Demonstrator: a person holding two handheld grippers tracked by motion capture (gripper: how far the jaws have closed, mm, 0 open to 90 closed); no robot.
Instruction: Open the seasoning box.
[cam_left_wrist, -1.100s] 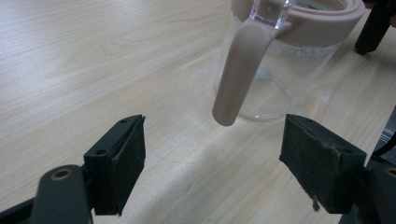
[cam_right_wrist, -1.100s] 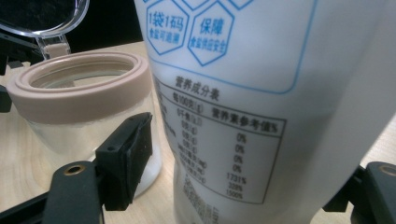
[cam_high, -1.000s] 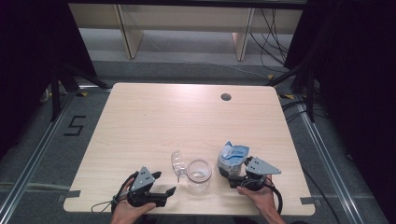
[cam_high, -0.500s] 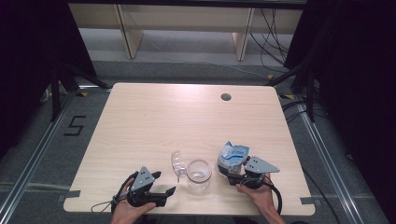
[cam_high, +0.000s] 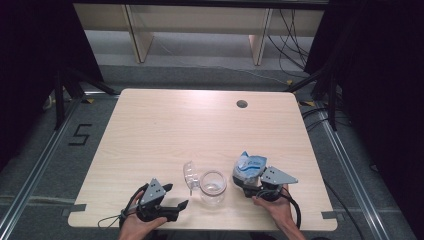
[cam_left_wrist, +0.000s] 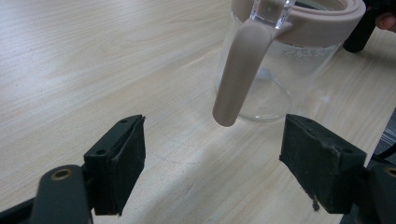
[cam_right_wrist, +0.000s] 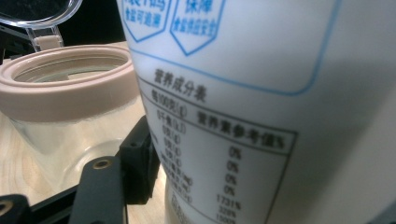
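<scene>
Since the earlier high views little has shifted: both your hands sit where they were at the near edge of the pale wooden surface (cam_high: 200, 120), but the jaws of your right gripper (cam_high: 248, 183) have just been closing, with the white pouch printed in blue (cam_high: 248, 168) between them. In the right gripper view the one jaw you can see lies against the pouch's side; whether the pads truly press it I cannot tell.

Your left gripper (cam_high: 176, 196) holds nothing, its jaws standing wide apart and aimed at the clear glass jar with a beige rim (cam_high: 213, 186).

The high view gives the layout: jar between your two grippers, pouch just right of it, the jar's clear hinged lid (cam_high: 189, 173) flipped open to its left. The left gripper view adds the beige clasp (cam_left_wrist: 240, 74) hanging down the jar's side, above the surface. The right gripper view shows the pouch's printed nutrition table up close, with the jar's open mouth just beside it.

The jar looks empty.
</scene>
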